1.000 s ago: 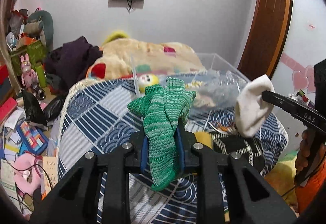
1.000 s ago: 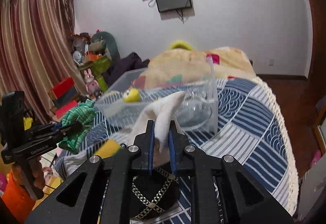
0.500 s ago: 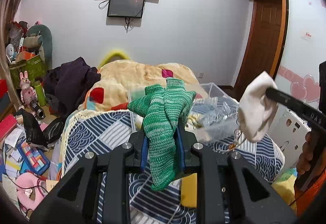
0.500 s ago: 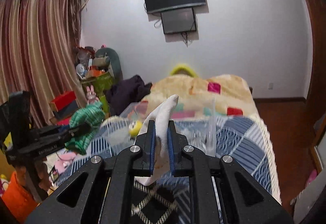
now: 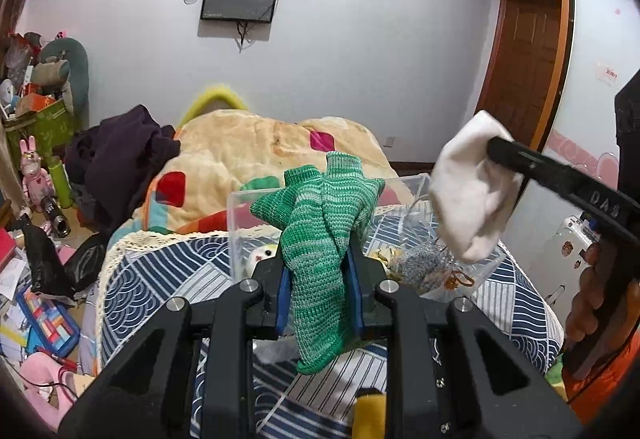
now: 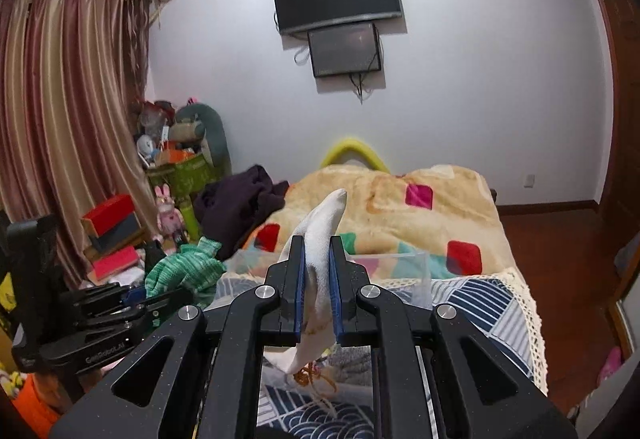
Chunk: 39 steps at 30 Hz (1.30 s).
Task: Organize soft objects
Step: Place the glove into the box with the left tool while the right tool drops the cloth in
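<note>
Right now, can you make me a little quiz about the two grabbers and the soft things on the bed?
1. True or false: the left gripper is shut on the green knitted sock.
2. What does the right gripper hold? A) a purple jacket B) a white sock C) a yellow sponge
3. Fill in: behind both held socks, on the blue patterned blanket, stands a clear plastic ____.

Key:
1. True. Its blue pads press the sock from both sides.
2. B. The white sock sticks up between the closed fingers.
3. Box. Some small soft things already lie inside it.
</note>
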Each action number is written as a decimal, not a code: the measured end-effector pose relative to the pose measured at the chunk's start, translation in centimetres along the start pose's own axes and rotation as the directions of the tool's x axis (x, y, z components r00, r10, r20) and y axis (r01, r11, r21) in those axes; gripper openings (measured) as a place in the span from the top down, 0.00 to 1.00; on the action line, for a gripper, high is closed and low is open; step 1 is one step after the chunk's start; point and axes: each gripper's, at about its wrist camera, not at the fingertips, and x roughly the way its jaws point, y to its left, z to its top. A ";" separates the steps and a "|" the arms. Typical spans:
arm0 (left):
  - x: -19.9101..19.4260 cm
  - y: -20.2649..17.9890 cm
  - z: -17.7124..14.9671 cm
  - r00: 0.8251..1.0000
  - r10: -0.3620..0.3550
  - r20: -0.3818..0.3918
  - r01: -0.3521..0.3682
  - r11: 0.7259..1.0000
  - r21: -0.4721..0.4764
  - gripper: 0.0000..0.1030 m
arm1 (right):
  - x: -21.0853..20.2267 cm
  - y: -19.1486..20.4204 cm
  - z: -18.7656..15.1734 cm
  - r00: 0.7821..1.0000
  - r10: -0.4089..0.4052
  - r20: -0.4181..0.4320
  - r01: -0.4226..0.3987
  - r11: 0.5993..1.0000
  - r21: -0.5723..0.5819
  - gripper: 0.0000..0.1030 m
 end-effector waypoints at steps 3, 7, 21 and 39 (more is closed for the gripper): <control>1.9 0.1 -0.1 0.999 -0.007 -0.032 0.007 1.000 0.000 0.77 | 1.7 0.1 -0.9 0.999 -0.004 -0.053 0.003 1.000 -0.015 0.90; 4.3 0.0 -0.6 0.997 -0.004 -0.082 0.005 1.000 0.013 0.77 | 3.2 0.2 -1.9 0.992 -0.011 -0.122 0.006 0.999 -0.044 0.90; 7.1 -0.2 -1.4 0.987 0.024 -0.159 -0.020 0.999 0.024 0.70 | 4.4 0.9 -3.9 0.961 -0.034 -0.275 -0.013 0.986 -0.167 0.86; -0.9 -1.5 -1.7 0.998 0.060 -0.032 -0.059 0.998 0.025 0.29 | -2.9 -0.2 -2.6 0.995 -0.012 -0.097 0.004 0.997 -0.079 0.18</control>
